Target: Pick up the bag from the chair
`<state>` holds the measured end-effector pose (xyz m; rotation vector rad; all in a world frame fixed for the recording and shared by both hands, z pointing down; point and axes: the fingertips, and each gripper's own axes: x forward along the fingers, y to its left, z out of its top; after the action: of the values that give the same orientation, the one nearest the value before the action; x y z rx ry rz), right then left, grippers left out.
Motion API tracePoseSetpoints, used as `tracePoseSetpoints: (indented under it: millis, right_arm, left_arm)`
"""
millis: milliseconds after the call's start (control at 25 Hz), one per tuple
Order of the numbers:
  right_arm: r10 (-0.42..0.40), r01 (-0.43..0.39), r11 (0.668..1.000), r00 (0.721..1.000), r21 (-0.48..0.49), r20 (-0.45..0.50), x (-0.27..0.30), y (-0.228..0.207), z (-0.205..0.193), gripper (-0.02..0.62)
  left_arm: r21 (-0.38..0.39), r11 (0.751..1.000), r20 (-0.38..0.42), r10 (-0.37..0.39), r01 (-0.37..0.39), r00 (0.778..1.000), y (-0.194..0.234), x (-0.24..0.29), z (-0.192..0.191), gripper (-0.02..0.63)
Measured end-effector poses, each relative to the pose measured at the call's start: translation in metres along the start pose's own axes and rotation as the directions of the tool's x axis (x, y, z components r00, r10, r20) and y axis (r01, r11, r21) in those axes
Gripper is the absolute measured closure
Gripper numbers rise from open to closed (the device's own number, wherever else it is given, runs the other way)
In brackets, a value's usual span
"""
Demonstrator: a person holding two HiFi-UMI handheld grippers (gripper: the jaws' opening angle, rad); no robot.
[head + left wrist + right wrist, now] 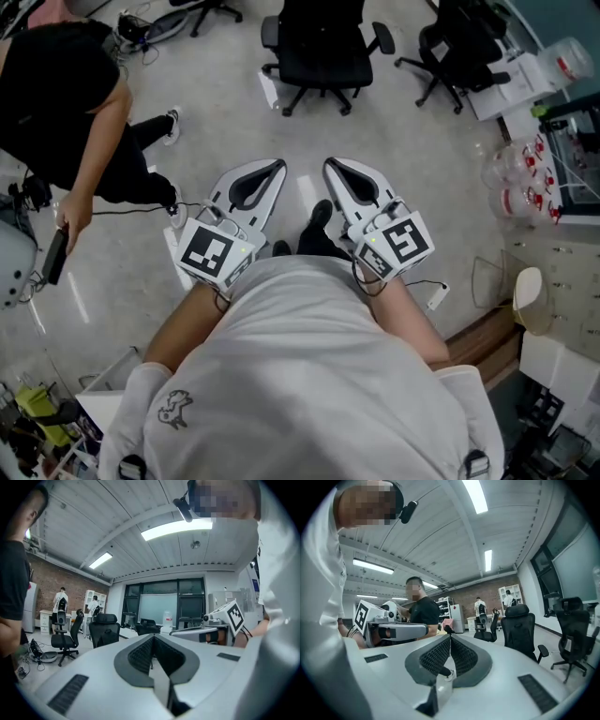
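Observation:
I hold both grippers level at waist height, side by side, pointing across the floor toward a black office chair (pixel 323 47). The left gripper (pixel 277 169) has its jaws tip to tip with nothing between them, and its own view shows the same at the left gripper (pixel 152 636). The right gripper (pixel 330 167) is likewise shut and empty, its tips meeting in the right gripper (pixel 450 636) view. I cannot make out a bag on any chair. A black chair (pixel 104 630) stands ahead in the left gripper view, and another chair (pixel 522 625) in the right gripper view.
A person in black (pixel 56 103) stands close at the left, holding a dark object. A second black chair (pixel 459 47) is at the back right. Clear containers (pixel 520 178) and a wooden edge (pixel 487 337) line the right. A power strip (pixel 438 297) lies on the floor.

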<state>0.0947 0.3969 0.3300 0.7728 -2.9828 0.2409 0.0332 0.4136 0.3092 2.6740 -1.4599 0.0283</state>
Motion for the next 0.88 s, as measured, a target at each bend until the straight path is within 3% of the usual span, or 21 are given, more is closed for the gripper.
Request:
tracePoseSetpoints:
  millis: [200, 480, 680, 880]
  right_arm:
    - [0.001, -0.001, 1.0, 1.0, -0.002, 0.001, 0.021, -0.04, 0.005, 0.561]
    - [0.021, -0.021, 1.0, 1.0, -0.013, 0.003, 0.047, -0.115, 0.017, 0.561]
    - [0.038, -0.038, 0.999, 0.999, -0.015, -0.001, 0.06, -0.184, 0.032, 0.561]
    - [0.068, -0.068, 0.997, 0.998, -0.024, 0.01, 0.076, -0.234, 0.05, 0.561]
  left_arm:
    - [0.023, 0.999, -0.021, 0.023, -0.022, 1.0, 0.026, 0.032, -0.003, 0.594]
    - [-0.003, 0.998, -0.013, 0.057, -0.057, 0.998, 0.061, 0.099, -0.003, 0.594]
    - [-0.006, 0.997, -0.02, 0.076, -0.076, 0.997, 0.084, 0.163, 0.002, 0.594]
    - [0.066, 0.992, -0.04, 0.113, -0.11, 0.993, 0.099, 0.21, 0.007, 0.594]
